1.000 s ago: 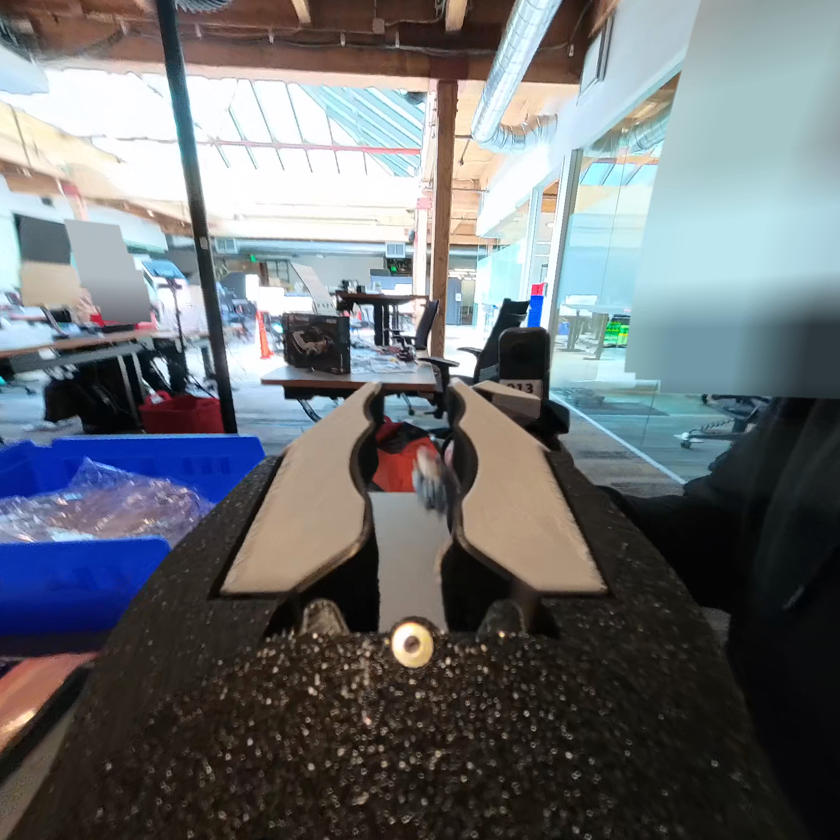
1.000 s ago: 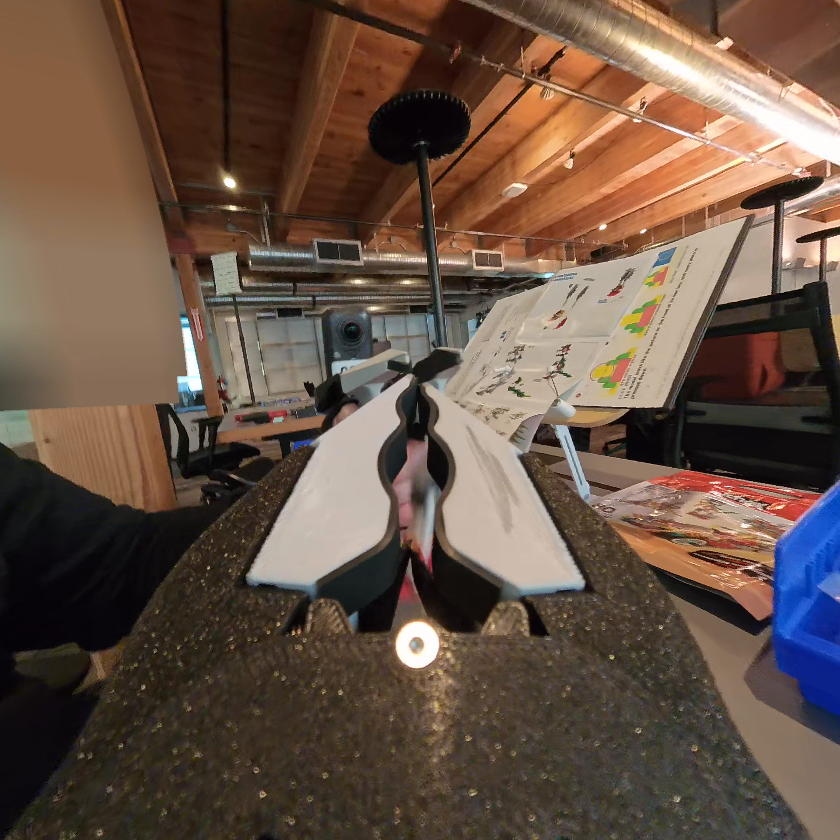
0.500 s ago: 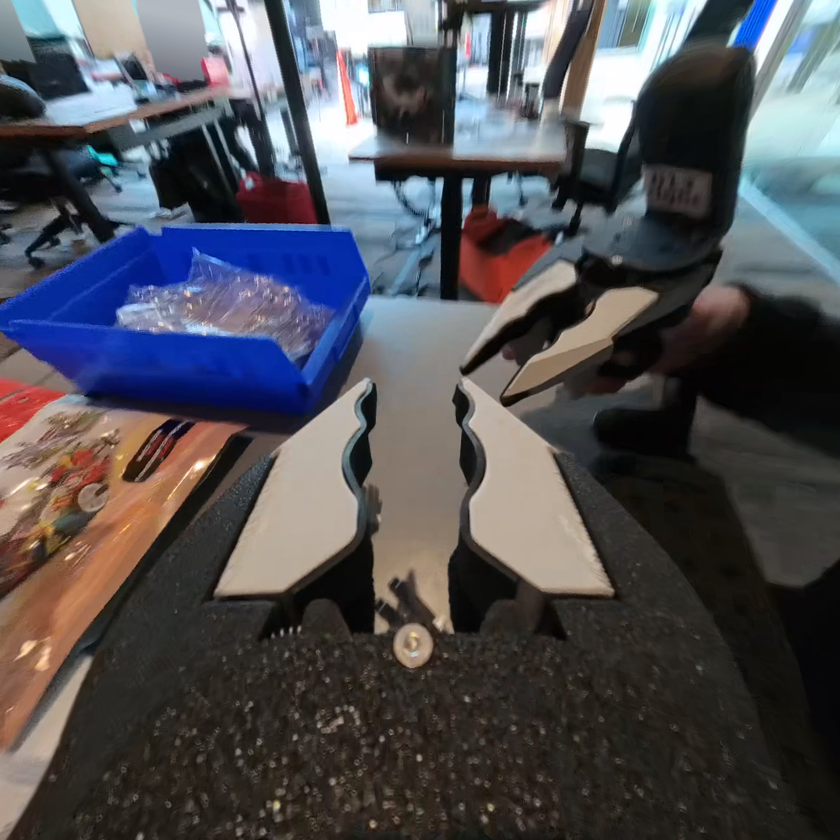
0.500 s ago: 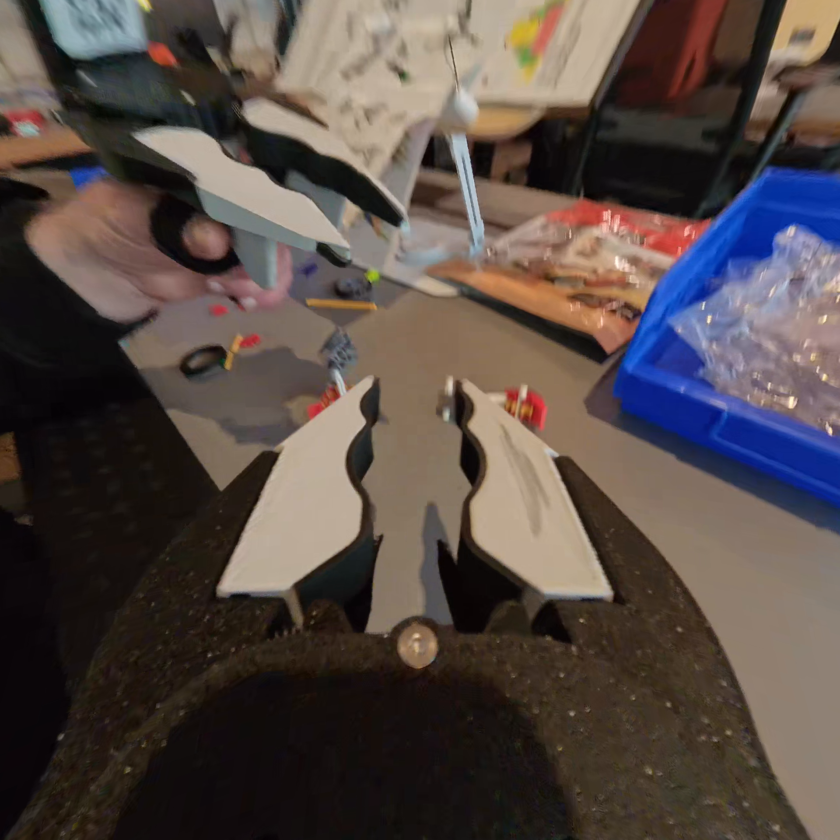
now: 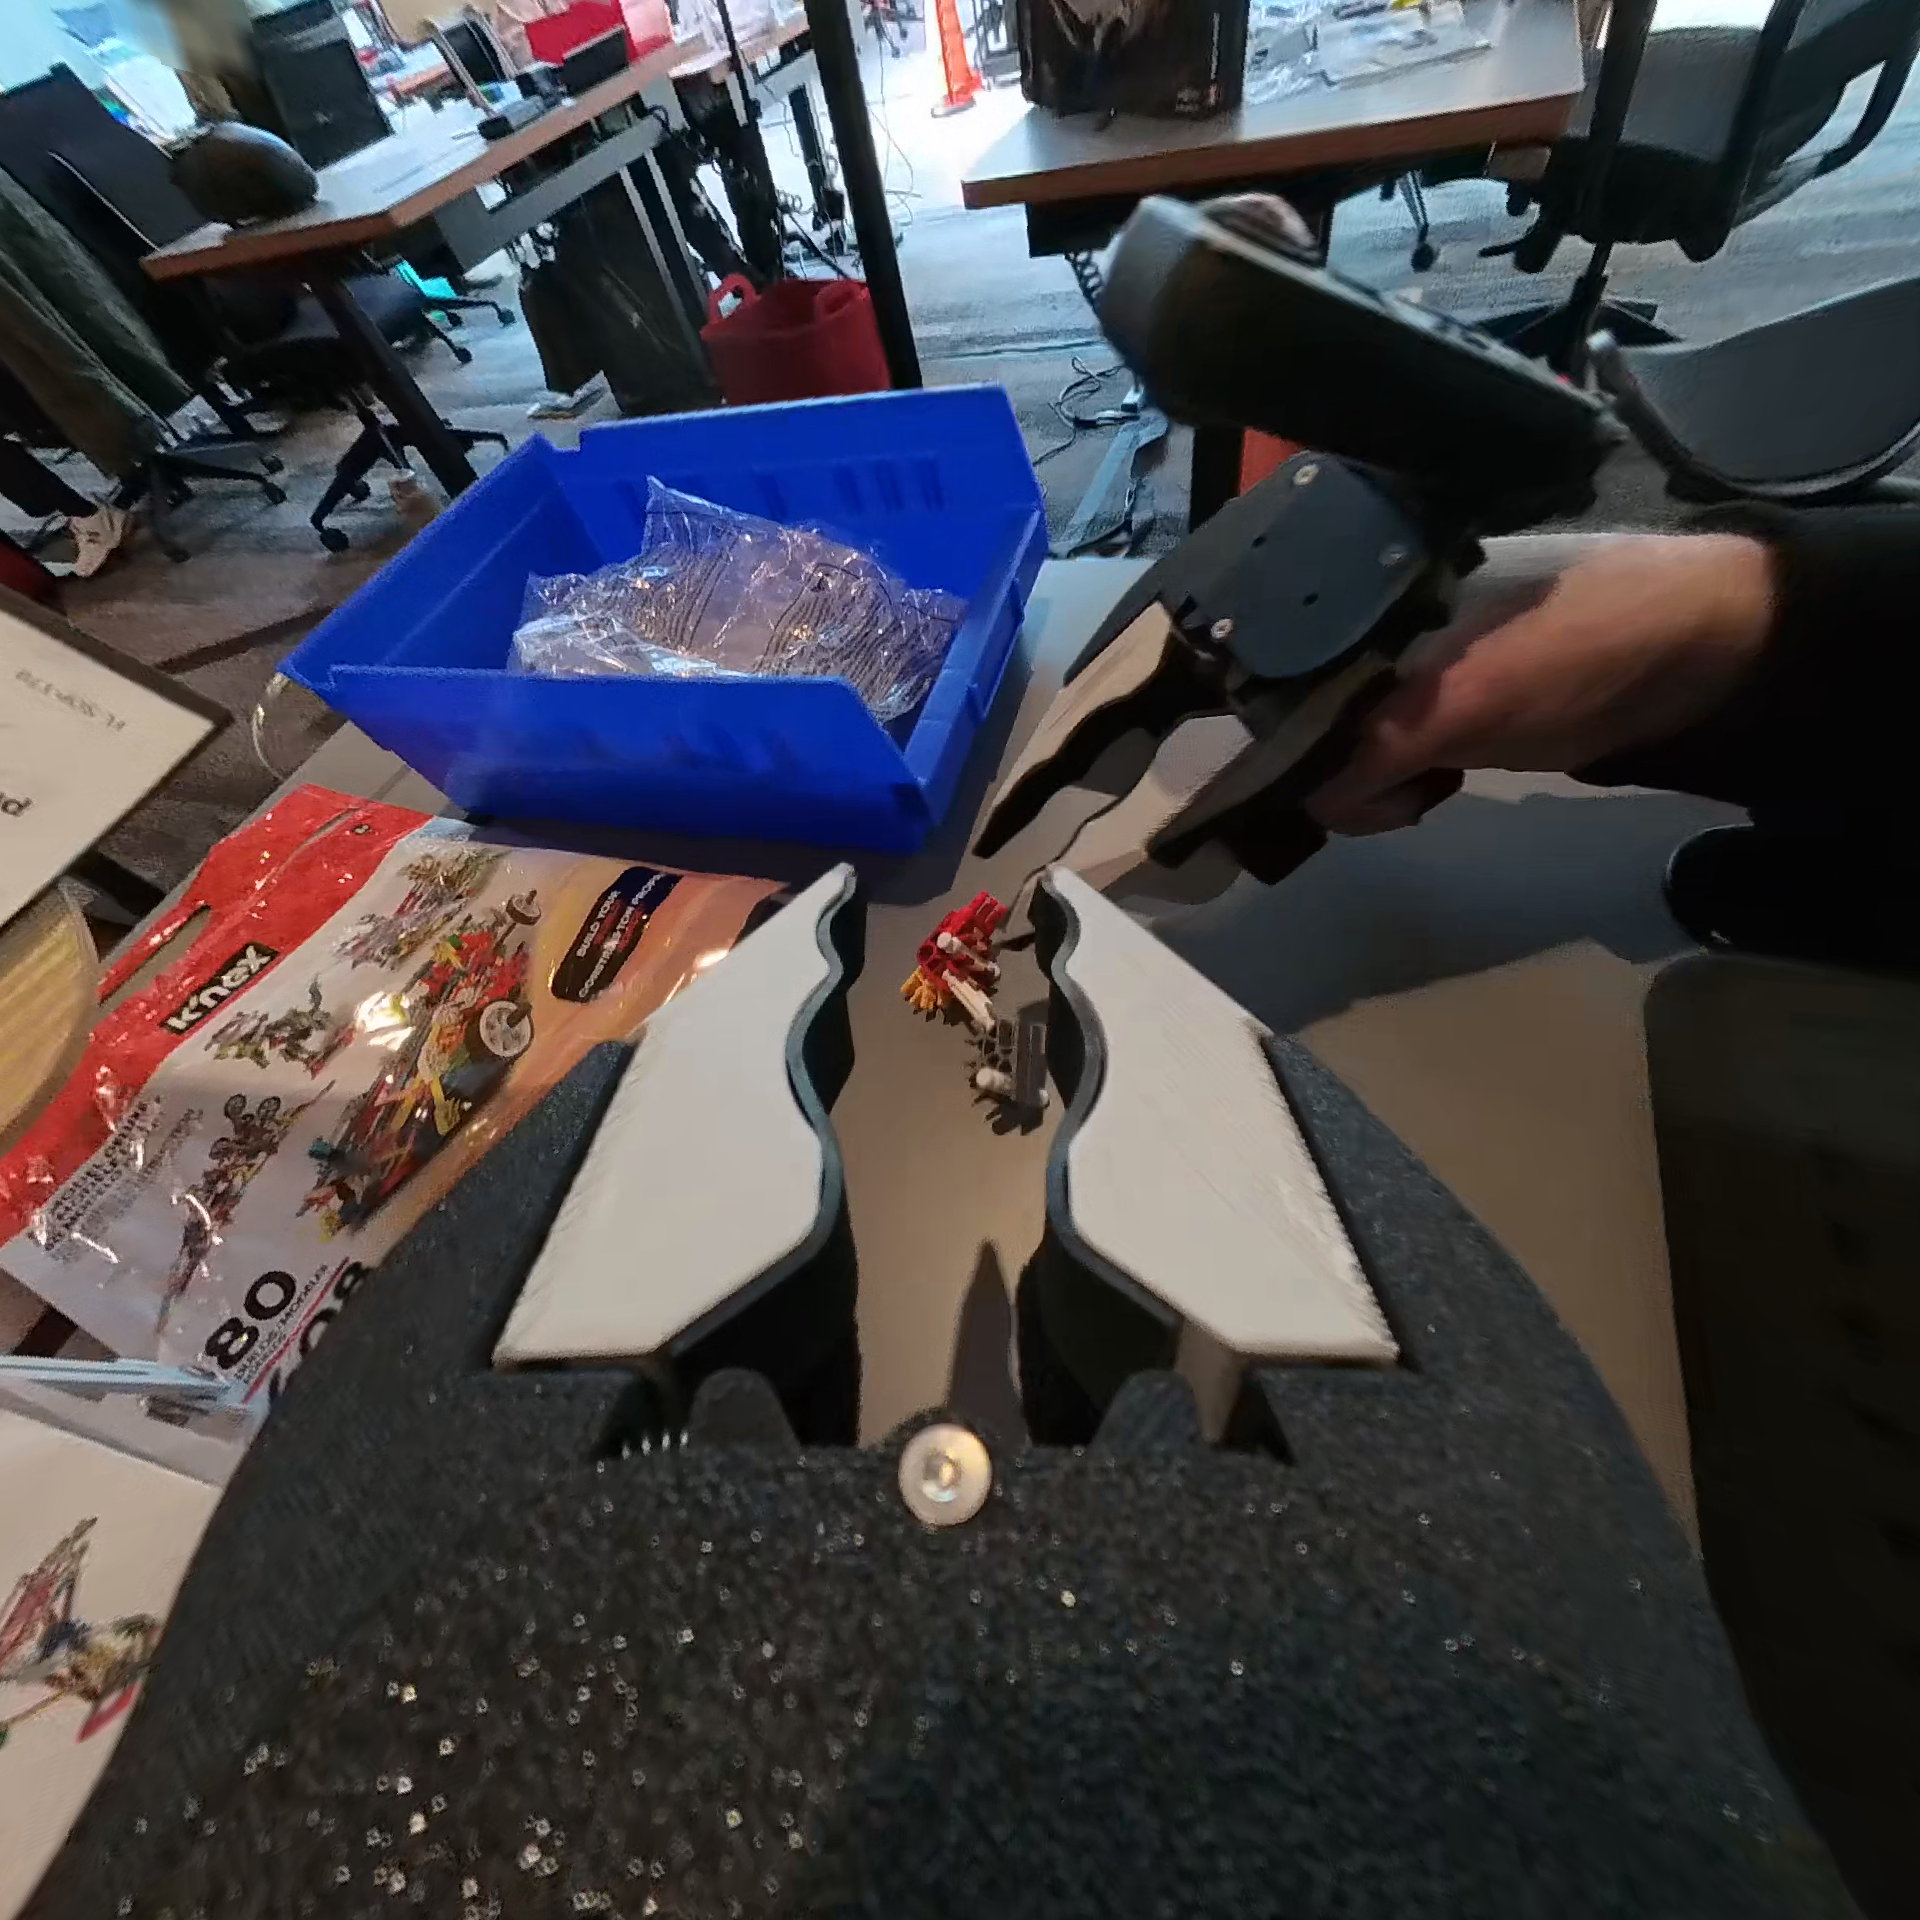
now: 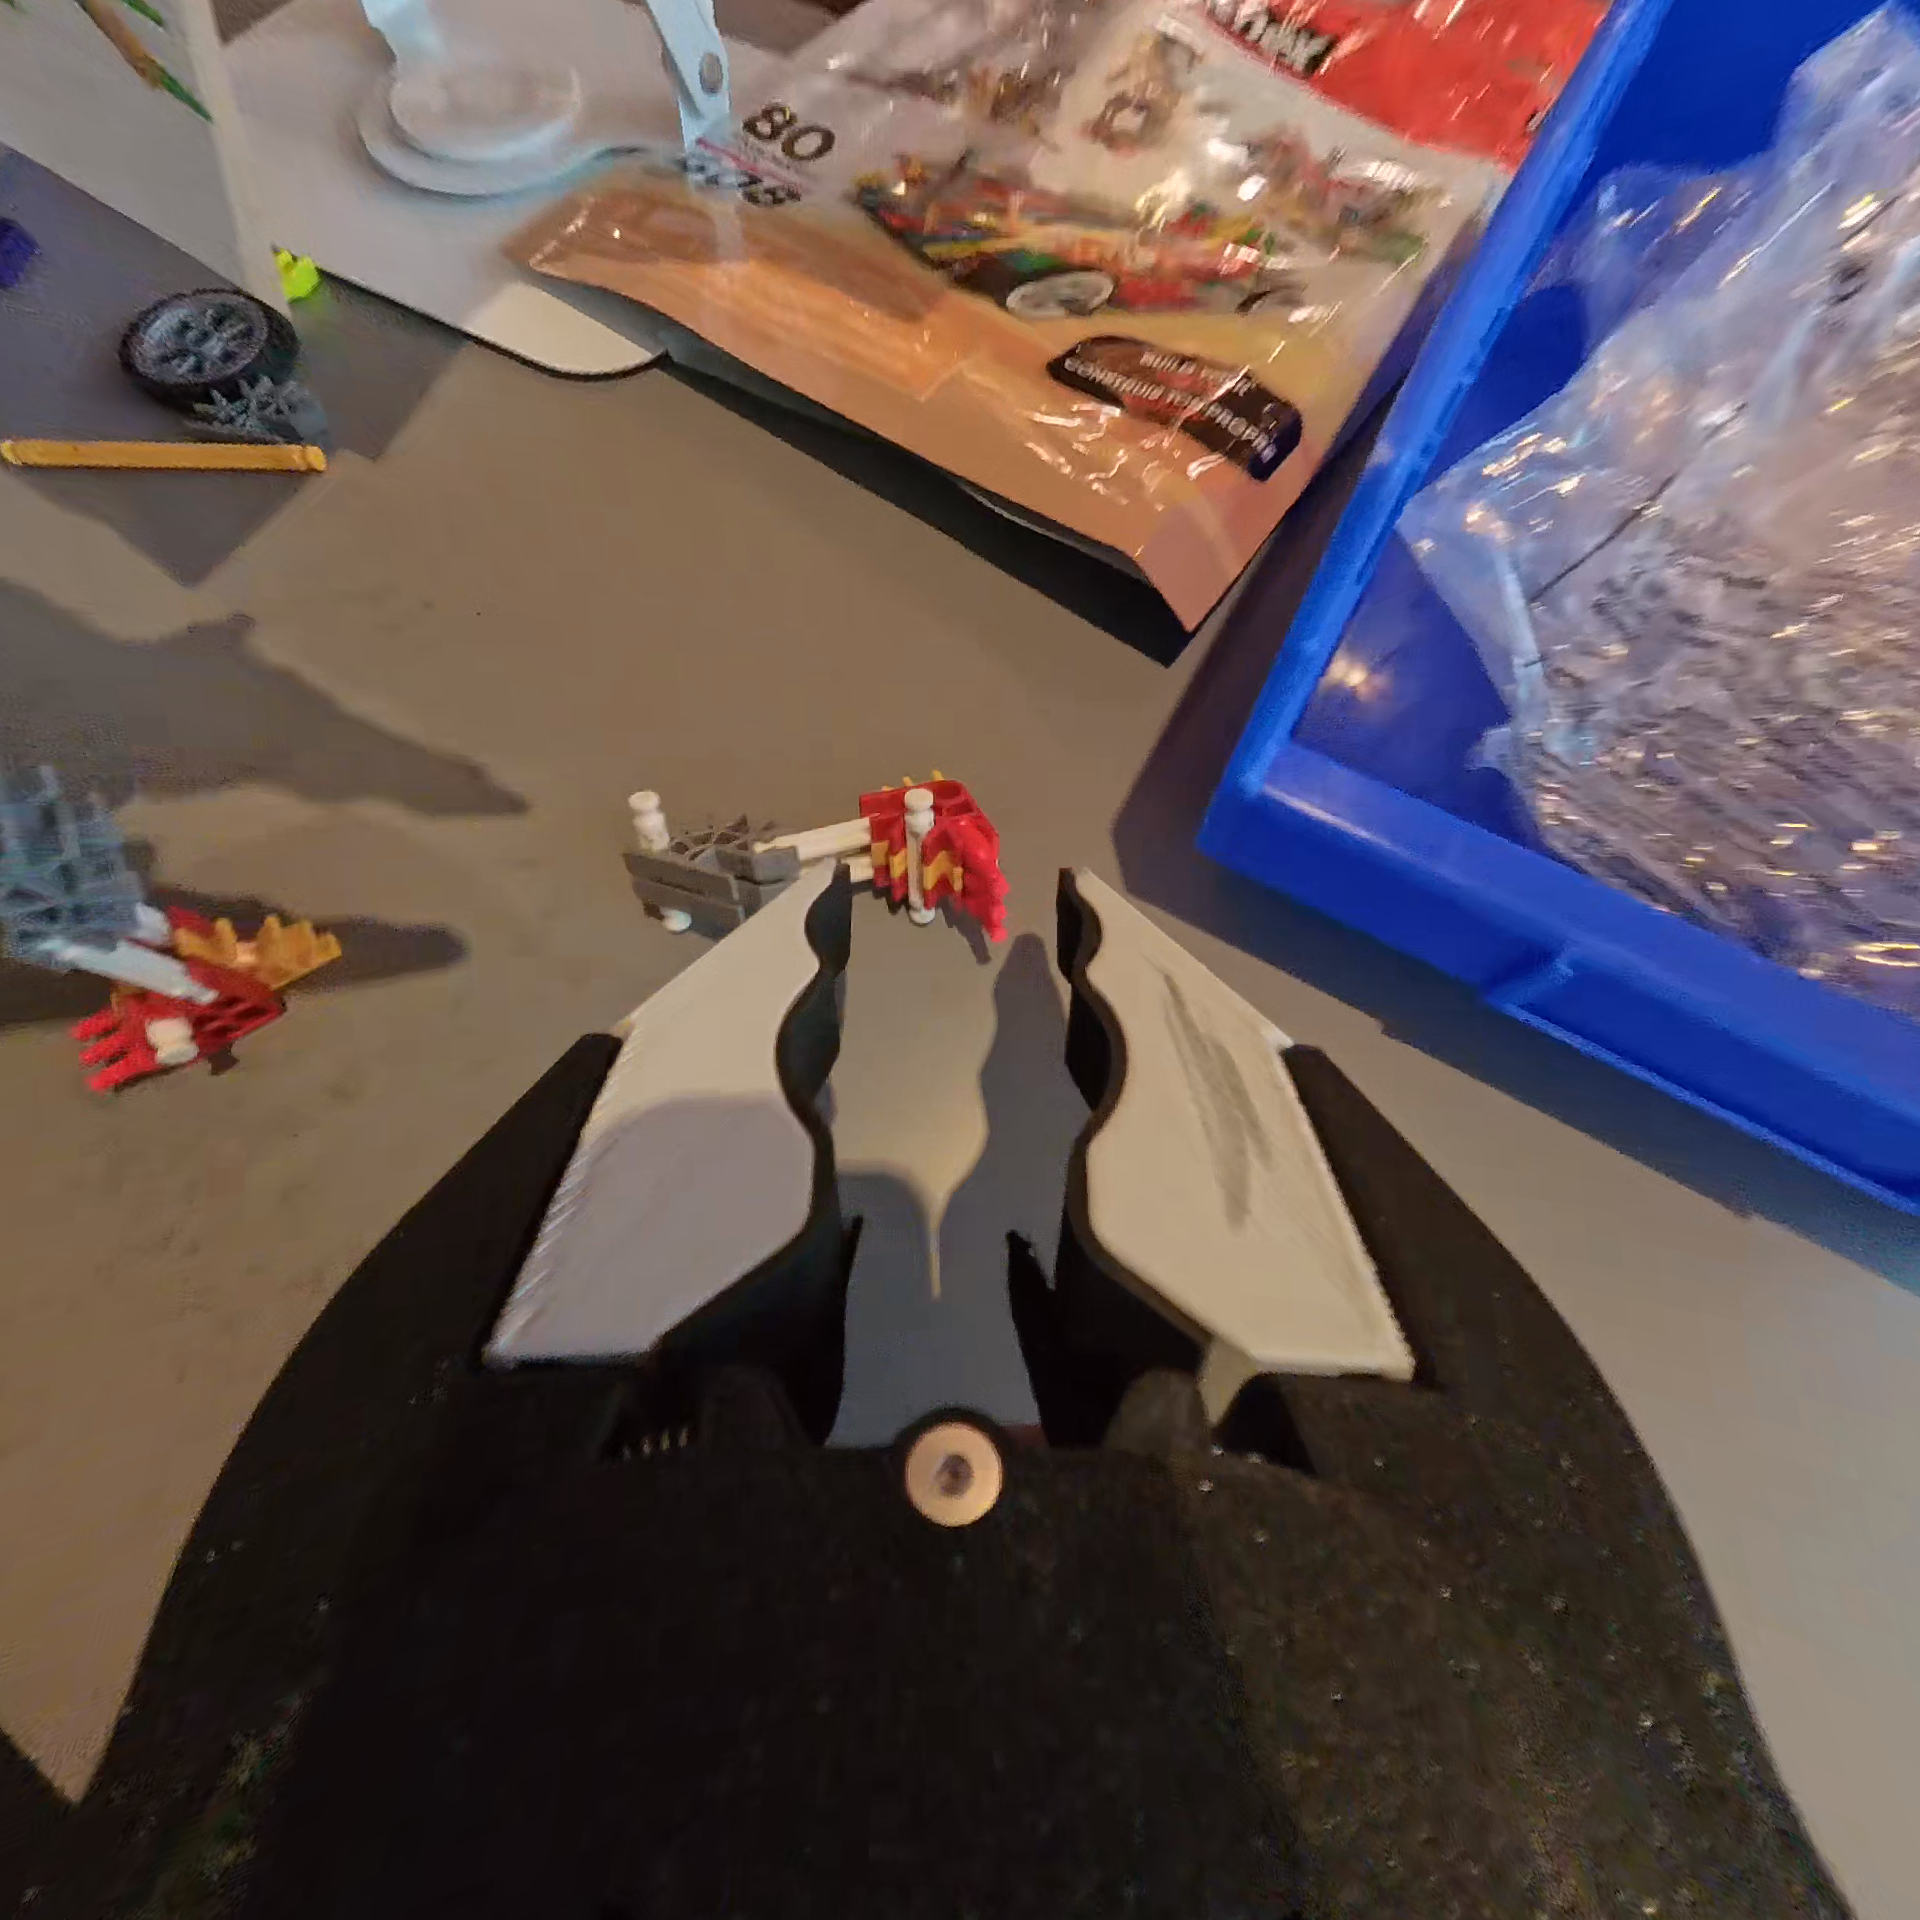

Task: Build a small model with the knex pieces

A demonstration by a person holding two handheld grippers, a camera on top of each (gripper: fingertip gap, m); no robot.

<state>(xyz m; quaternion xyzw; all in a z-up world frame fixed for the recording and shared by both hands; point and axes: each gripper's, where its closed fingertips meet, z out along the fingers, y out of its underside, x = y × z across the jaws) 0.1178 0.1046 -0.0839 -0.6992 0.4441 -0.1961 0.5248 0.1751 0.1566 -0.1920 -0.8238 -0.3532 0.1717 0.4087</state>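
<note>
A small assembly of red, yellow, white and grey construction pieces (image 6: 831,852) lies on the grey table (image 6: 623,623). My right gripper (image 6: 951,894) is open and empty, its tips just short of the assembly's red end. In the left wrist view my left gripper (image 5: 945,894) is open and empty, with the same assembly (image 5: 961,966) on the table between its fingers. The right gripper (image 5: 1039,847) shows there too, held by a hand, open, pointing down at the assembly from the far side.
A blue bin (image 6: 1455,883) with a clear plastic bag (image 6: 1714,623) stands close on the right. A toy-set bag (image 6: 1039,260) lies behind. A second red and grey assembly (image 6: 156,977), a black wheel (image 6: 208,343) and a yellow rod (image 6: 156,455) lie to the left. Spacing between my two grippers at the tips: around 15 cm. Left tips and right tips are each some 25 cm from the yellow rod (image 6: 156,455).
Both grippers came down from held high and facing each other, nearly shut around a small piece, to low over the table. Both have opened, and the assembly now lies on the table.
</note>
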